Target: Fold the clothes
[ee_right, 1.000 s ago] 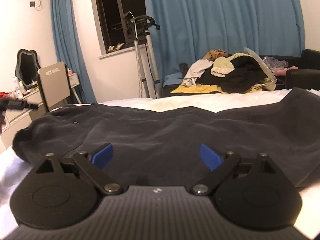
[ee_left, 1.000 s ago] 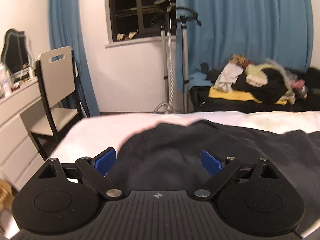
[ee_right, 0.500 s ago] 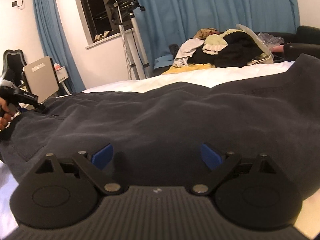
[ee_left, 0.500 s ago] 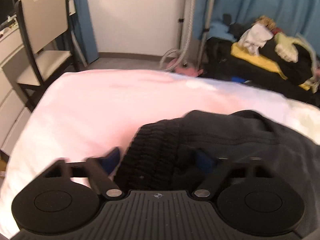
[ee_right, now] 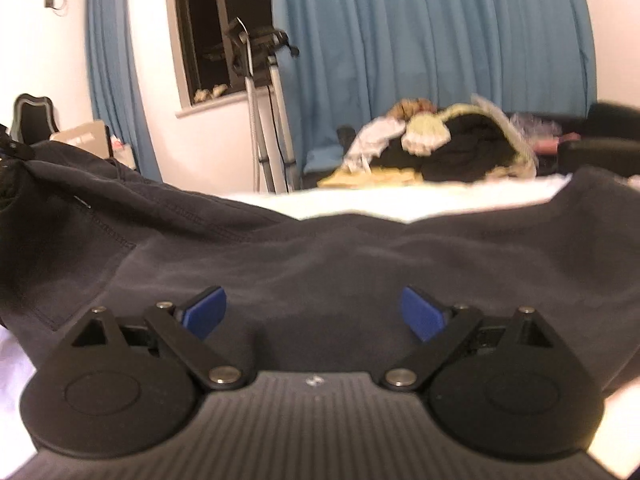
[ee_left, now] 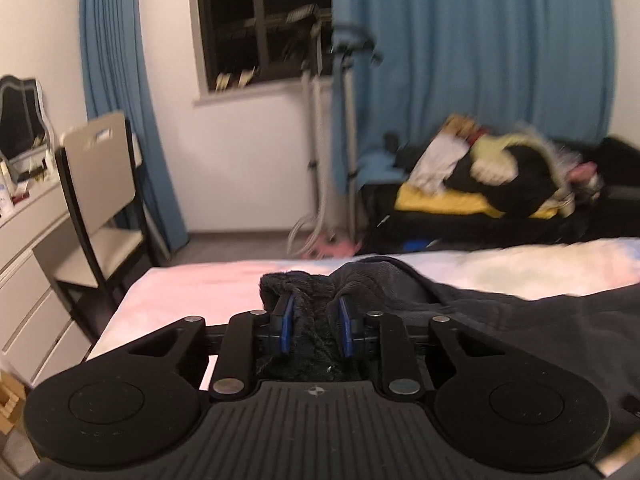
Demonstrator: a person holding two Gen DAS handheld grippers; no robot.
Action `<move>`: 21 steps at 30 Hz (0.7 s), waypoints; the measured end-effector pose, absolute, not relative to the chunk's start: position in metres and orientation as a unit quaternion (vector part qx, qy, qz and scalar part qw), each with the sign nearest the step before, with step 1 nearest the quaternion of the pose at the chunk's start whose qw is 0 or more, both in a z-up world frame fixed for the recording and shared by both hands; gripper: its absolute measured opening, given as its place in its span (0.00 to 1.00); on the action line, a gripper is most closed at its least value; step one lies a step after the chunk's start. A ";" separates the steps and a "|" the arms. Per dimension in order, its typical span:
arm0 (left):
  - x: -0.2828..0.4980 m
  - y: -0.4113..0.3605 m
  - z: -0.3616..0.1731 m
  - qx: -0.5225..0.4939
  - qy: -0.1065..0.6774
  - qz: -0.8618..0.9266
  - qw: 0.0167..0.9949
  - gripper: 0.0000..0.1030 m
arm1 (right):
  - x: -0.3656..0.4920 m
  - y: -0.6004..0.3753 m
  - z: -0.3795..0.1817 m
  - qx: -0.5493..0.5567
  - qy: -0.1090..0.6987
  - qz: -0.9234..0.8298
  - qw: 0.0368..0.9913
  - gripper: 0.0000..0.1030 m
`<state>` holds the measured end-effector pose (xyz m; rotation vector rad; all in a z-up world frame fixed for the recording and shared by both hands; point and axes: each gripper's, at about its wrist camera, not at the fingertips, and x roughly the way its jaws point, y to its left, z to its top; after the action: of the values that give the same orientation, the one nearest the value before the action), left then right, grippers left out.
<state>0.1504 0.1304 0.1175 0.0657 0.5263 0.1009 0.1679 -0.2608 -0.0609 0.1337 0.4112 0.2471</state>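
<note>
On the bed (ee_left: 192,288), I have the left gripper (ee_left: 314,326) pinched on the ribbed cuff (ee_left: 298,280) at 12 o'clock; right gripper (ee_right: 314,312) hovers wide, empty, over the garment (ee_right: 360,252). Thick fleece could slip the pads if I yank

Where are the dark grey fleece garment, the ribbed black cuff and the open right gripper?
Dark grey fleece garment (ee_right: 340,264): right wrist view, middle of its spread body.
Ribbed black cuff (ee_left: 310,320): left wrist view, bunched part between the blue pads.
Right gripper (ee_right: 314,312): right wrist view, midway between its open fingertips.
</note>
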 end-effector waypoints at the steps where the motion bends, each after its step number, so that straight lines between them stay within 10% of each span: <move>1: 0.129 0.125 0.123 0.027 0.249 0.046 0.967 0.25 | 0.163 -0.262 -0.057 0.064 0.197 0.124 0.971 0.93; 3: 0.081 0.120 0.130 0.001 0.236 0.039 0.971 0.24 | 0.153 -0.265 -0.048 0.066 0.185 0.126 0.972 0.93; 4: 0.059 0.118 0.131 -0.013 0.234 0.035 0.972 0.05 | 0.148 -0.267 -0.043 0.072 0.179 0.127 0.973 0.93; 16: -0.084 0.138 0.037 -0.194 0.319 0.027 0.927 0.04 | 0.096 -0.284 0.001 0.101 0.144 0.154 0.972 0.94; 18: -0.085 0.146 0.031 -0.224 0.308 0.029 0.924 0.07 | 0.096 -0.284 0.000 0.104 0.150 0.156 0.971 0.94; 21: -0.073 0.152 0.025 -0.250 0.292 0.024 0.923 0.36 | 0.096 -0.284 -0.002 0.107 0.159 0.159 0.969 0.95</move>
<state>-0.0727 0.1521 0.0250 -0.5134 0.6001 0.0487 0.0963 -0.2844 -0.0020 0.2161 0.3207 0.3210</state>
